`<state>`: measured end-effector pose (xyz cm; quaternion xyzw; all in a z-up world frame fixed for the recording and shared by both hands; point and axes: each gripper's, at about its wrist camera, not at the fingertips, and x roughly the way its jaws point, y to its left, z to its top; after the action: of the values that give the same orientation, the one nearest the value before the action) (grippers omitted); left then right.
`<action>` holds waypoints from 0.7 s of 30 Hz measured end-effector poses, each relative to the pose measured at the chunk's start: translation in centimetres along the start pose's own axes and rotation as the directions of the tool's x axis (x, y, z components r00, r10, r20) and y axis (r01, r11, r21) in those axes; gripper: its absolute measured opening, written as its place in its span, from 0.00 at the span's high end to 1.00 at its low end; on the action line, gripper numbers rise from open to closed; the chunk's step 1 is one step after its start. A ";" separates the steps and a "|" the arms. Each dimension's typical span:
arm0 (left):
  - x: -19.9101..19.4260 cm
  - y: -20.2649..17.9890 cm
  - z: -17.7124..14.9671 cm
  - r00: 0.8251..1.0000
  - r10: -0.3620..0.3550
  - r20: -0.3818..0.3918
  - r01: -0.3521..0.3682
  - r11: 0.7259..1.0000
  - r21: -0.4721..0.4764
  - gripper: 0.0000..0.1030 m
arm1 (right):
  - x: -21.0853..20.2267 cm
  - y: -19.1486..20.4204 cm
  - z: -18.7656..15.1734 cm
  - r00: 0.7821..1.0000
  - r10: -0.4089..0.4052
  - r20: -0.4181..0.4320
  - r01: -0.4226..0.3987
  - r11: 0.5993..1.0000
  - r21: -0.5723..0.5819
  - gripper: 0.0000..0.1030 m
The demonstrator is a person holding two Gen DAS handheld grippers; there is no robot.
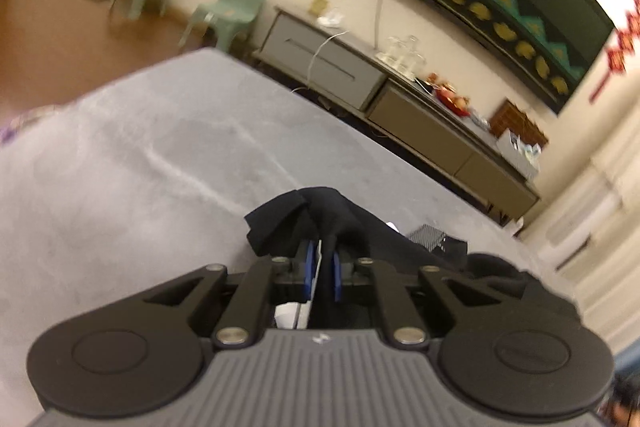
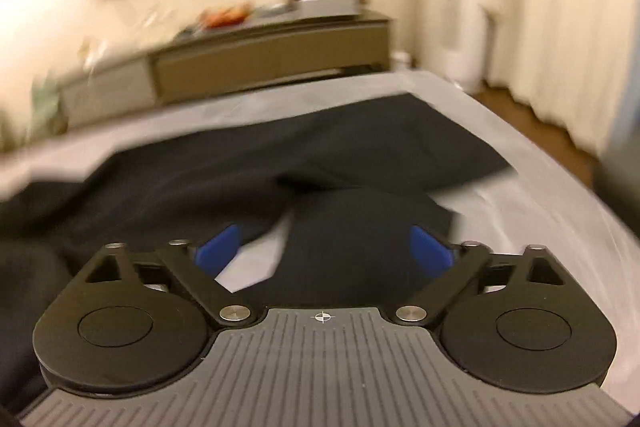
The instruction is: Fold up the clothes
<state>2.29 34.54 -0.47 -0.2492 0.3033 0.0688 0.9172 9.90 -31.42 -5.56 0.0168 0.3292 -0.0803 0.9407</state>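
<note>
Left hand-held gripper point(image 1: 321, 263) clamped on black garment point(image 1: 320, 211); right hand-held gripper point(image 2: 324, 251) spread apart w/ cloth betw. pads.

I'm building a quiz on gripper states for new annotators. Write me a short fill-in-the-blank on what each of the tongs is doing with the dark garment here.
1. The left tongs are ____ on a bunched fold of the black fabric garment.
2. The right tongs are ____, their blue pads spread wide apart.
3. The garment lies on a ____ coloured bed sheet.

Missing words: shut; open; grey
</note>
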 end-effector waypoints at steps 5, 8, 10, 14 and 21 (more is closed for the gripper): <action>0.1 -0.3 -0.1 1.000 0.018 -0.002 -0.018 1.000 0.014 0.90 | 4.1 1.5 1.3 0.991 -0.018 -0.131 0.015 1.000 -0.023 0.61; -0.3 0.9 0.3 0.999 0.032 0.021 -0.030 0.998 -0.058 0.91 | 3.5 1.0 2.9 0.993 -0.009 -0.117 0.007 1.000 -0.016 1.00; -0.9 2.0 0.6 0.998 0.039 0.042 -0.034 0.993 -0.116 0.91 | 0.0 -0.2 4.8 1.000 -0.013 0.005 0.013 1.000 -0.026 1.00; -1.9 3.0 0.7 0.998 0.018 0.057 -0.008 0.985 -0.172 0.91 | -7.7 -5.4 5.1 0.979 -0.065 0.191 0.046 0.994 0.103 1.00; -2.2 1.6 0.3 0.998 0.011 0.066 -0.003 0.992 -0.123 0.91 | -9.2 -14.3 -2.8 0.983 -0.180 -0.038 0.180 0.899 0.400 0.91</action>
<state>0.26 36.14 0.40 -0.3018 0.2686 0.0988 0.9094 -1.23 -44.01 -1.71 0.1790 0.3059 -0.2327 0.9057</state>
